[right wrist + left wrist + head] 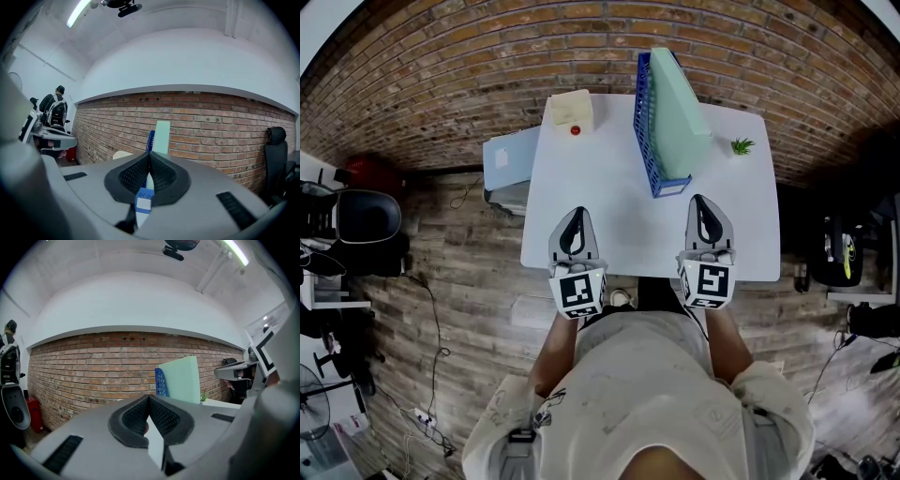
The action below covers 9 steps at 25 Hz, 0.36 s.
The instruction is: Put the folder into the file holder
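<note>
A pale green folder (682, 105) stands upright inside the blue file holder (648, 141) at the back right of the white table (609, 206). From the left gripper view, the folder (183, 379) and the holder (161, 382) rise ahead on the right. In the right gripper view the folder (162, 137) and the holder (150, 140) stand straight ahead. My left gripper (573, 222) hovers at the table's near edge, shut and empty. My right gripper (704, 212) is beside it, shut and empty, just short of the holder's near end.
A cream box (570, 110) and a small red object (575, 130) sit at the table's back left. A little green plant (742, 145) stands at the back right. A grey case (510, 159) lies left of the table, a black chair (366, 217) further left.
</note>
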Available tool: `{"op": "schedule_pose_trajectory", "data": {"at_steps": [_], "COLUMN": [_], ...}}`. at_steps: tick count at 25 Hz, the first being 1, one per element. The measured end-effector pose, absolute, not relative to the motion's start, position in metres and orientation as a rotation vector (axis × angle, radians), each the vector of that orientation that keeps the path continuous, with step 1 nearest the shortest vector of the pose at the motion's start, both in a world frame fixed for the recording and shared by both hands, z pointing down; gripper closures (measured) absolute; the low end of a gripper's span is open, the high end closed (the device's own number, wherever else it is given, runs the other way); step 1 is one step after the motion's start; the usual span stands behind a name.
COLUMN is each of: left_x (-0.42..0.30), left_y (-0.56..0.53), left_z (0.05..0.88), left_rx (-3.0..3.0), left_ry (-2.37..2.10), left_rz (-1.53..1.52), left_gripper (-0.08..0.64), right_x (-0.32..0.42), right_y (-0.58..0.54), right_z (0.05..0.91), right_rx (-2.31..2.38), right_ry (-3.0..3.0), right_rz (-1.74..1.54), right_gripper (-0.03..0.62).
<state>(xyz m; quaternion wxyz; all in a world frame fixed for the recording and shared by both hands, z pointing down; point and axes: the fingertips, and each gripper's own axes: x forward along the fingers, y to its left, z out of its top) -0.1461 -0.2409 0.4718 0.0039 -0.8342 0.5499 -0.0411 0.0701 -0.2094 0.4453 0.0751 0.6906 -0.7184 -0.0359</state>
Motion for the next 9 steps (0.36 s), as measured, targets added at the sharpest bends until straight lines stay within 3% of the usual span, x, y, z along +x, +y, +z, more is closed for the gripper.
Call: {"op": "schedule_pose_trajectory", "data": {"at_steps": [9], "left_x": [-0.1466], "left_y": [-0.2423], "left_z": [0.4715], "left_rx": [-2.612], "left_ry": [1.725], "left_rz": [-0.132], "left_gripper": [0.548], "right_x": [0.0726], "right_y": [-0.2117], "right_z": [0.4495], "right_rx": [2.09], "right_ry": [-2.111], "right_rz": [-0.086], "right_gripper": [0.574]}}
